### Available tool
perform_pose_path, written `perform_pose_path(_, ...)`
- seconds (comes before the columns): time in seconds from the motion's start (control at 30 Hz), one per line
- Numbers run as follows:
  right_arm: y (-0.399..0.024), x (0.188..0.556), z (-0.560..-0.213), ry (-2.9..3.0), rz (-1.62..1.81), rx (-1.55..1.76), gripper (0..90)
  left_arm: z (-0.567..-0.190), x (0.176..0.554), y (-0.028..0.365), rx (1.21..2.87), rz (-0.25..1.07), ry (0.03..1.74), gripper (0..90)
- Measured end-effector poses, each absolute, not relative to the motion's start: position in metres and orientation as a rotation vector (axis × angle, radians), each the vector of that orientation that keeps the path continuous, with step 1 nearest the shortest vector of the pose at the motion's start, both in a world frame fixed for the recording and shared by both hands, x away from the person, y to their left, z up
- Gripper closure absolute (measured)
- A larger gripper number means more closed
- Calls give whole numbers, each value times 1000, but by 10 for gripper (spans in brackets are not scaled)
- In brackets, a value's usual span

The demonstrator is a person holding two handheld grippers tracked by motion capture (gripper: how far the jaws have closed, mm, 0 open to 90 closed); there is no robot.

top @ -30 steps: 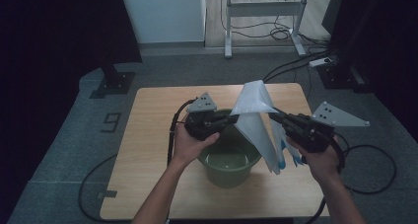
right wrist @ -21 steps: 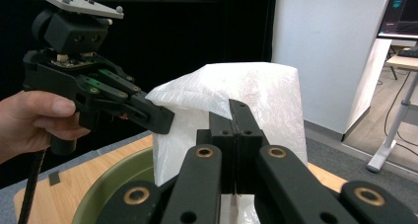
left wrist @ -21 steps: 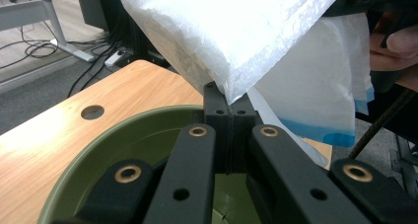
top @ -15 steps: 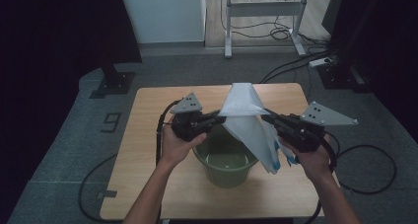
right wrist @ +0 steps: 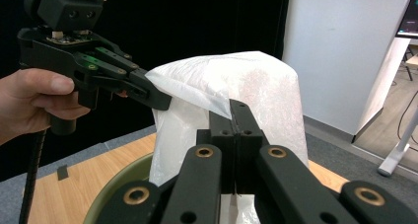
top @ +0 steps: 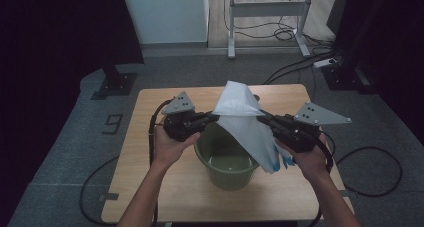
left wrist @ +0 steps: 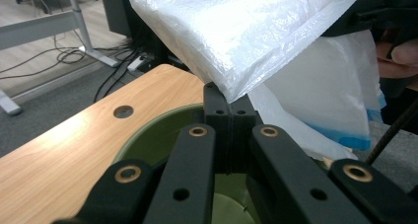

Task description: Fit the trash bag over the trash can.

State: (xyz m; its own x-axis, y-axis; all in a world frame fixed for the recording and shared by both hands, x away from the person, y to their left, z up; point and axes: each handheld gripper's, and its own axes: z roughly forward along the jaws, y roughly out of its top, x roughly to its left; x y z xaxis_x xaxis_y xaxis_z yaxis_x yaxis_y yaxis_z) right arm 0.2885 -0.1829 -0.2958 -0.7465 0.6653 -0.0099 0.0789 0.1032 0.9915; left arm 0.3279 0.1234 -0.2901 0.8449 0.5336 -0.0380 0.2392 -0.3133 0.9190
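Now the white plastic bag (top: 243,118) hangs spread above the green bucket (top: 227,162) at the tabletop's (top: 145,137) centre; over the last second the left claw (top: 214,117) has carried its edge toward nine o'clock. Both it and the right claw (top: 261,115) are clenched on the bag's rim, so the mouth looks nearly ready to go over the bucket.

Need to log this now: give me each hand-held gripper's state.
Left hand-held gripper: closed on the white plastic bag, above the green bucket.
Right hand-held gripper: closed on the same bag.
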Motion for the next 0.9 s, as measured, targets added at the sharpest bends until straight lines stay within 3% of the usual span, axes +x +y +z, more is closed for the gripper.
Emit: perform_pose_path(0.9, -149, 299, -286, 1972, 1703, 659, 891, -270, 327, 157, 1905, 463, 634, 900)
